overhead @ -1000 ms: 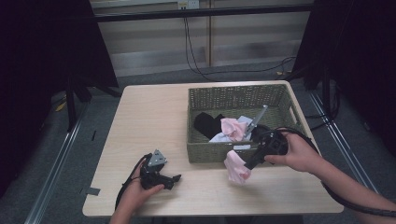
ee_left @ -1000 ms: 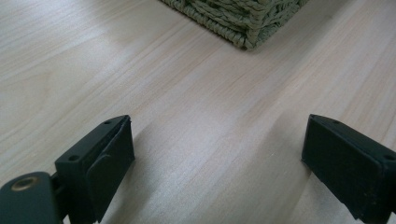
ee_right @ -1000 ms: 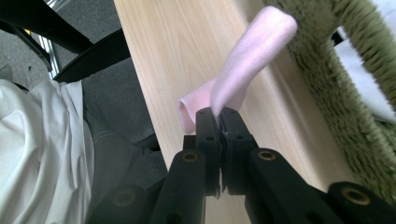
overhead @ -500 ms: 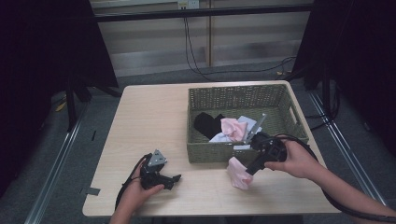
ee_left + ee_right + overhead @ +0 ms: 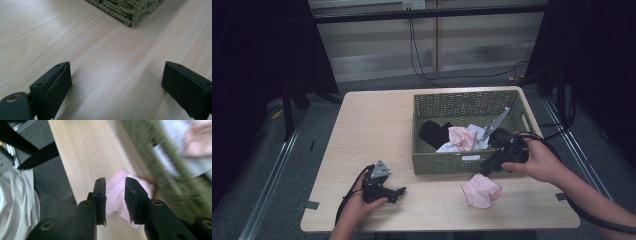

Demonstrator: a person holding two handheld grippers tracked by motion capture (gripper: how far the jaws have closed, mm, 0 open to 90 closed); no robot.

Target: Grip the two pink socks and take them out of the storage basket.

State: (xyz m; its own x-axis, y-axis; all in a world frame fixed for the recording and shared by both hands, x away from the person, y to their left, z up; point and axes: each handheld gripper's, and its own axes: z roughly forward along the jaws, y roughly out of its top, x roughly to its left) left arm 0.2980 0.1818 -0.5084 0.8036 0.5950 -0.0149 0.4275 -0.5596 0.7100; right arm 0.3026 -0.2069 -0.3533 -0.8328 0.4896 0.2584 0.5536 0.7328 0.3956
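High view, thing in hand: the pink cloth [image 5: 481,190] lies crumpled on the table [image 5: 362,130], just in front of the woven basket [image 5: 452,102], outside it.
High view, right gripper [image 5: 487,167]: tips point down-left toward the cloth from just above it, close to the basket's front wall; the right hand [image 5: 537,162] grips it with the forearm coming in from the lower right.
High view, left gripper [image 5: 399,190]: rests low on the table near the front edge, well apart from the basket, held by the left hand [image 5: 357,205], tips toward the right.
High view, basket contents: a pink piece [image 5: 460,136], a white piece [image 5: 452,147] and a black piece [image 5: 434,131] lie inside.
Left gripper view, claw: jaws stand wide apart over bare table wood, nothing between them; a basket corner [image 5: 130,12] lies ahead.
Right gripper view, claw: the right gripper [image 5: 115,188] has a narrow gap between its jaws; the pink cloth [image 5: 117,197] shows through that gap, lying beyond, so I judge it released, not pinched.
Risk: the jaws are barely parted, so lifting away could snag a fold and drag the cloth.
Risk: the cloth sits close to the basket wall, so a swing back could knock the gripper on the rim.
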